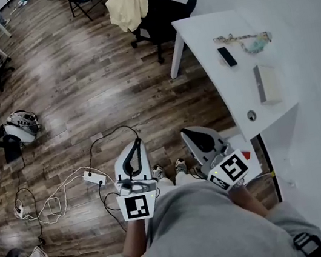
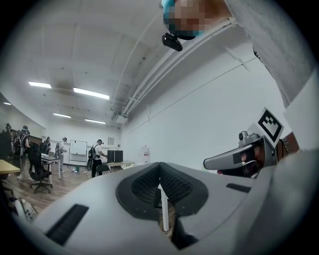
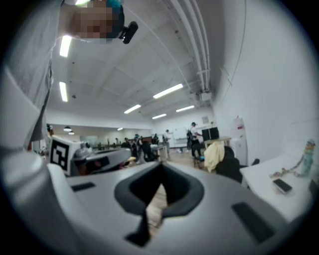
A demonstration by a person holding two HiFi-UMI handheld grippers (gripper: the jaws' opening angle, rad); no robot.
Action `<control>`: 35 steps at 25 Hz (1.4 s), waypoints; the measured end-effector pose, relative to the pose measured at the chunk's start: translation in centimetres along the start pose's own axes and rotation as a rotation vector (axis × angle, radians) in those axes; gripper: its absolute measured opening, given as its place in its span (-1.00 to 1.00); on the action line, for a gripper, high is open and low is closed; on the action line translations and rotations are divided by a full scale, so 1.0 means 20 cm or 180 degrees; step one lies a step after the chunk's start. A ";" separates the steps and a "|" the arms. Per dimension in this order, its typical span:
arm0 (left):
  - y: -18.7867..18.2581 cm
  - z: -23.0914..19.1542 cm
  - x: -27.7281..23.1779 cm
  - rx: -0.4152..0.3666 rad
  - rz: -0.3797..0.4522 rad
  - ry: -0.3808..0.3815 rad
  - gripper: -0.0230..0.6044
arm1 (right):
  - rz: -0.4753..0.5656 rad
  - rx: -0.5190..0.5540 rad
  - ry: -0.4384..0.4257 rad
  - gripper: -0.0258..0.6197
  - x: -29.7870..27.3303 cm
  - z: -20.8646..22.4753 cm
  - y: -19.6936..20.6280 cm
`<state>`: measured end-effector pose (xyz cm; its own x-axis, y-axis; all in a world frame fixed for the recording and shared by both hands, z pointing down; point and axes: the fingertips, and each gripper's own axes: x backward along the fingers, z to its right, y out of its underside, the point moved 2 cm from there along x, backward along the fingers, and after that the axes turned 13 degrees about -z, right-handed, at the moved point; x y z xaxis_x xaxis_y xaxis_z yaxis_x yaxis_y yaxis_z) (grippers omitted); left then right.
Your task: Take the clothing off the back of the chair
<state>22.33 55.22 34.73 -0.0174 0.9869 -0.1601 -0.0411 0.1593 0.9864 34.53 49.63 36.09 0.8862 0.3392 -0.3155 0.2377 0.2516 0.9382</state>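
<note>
A pale yellow garment (image 1: 126,4) hangs over the back of a black office chair (image 1: 162,17) at the far end of the wood floor, beside a white table (image 1: 222,92). The right gripper view shows the same garment (image 3: 215,155) on the chair (image 3: 233,168), several steps ahead. My left gripper (image 1: 136,142) and right gripper (image 1: 187,132) are held side by side close to my body, pointing level and far short of the chair. Both have their jaws together with nothing between them. The left gripper view faces a white wall and does not show the chair.
On the white table lie a dark phone (image 1: 227,56), a white box (image 1: 267,83) and a beaded cord (image 1: 242,40). A power strip (image 1: 94,178) with looping cables lies on the floor to my left, beyond it a helmet-like object (image 1: 21,124). People stand at distant desks.
</note>
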 end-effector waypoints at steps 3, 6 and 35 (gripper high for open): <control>0.01 -0.05 0.00 0.0062 0.0010 0.0019 -0.82 | 0.0016 0.0005 0.0025 -0.82 -0.04 -0.02 -0.01; 0.02 -0.10 0.01 0.0019 -0.0004 0.0042 -0.82 | 0.0047 -0.0018 0.0082 -0.82 -0.09 -0.03 -0.03; -0.05 -0.53 -0.49 -0.0050 0.0089 -0.0128 -0.82 | 0.0031 -0.0109 0.0058 -0.82 -0.66 0.36 -0.22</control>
<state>11.95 45.06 34.95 0.0213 0.9912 -0.1306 -0.0567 0.1316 0.9897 24.68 37.54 37.13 0.8810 0.3581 -0.3092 0.2150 0.2791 0.9359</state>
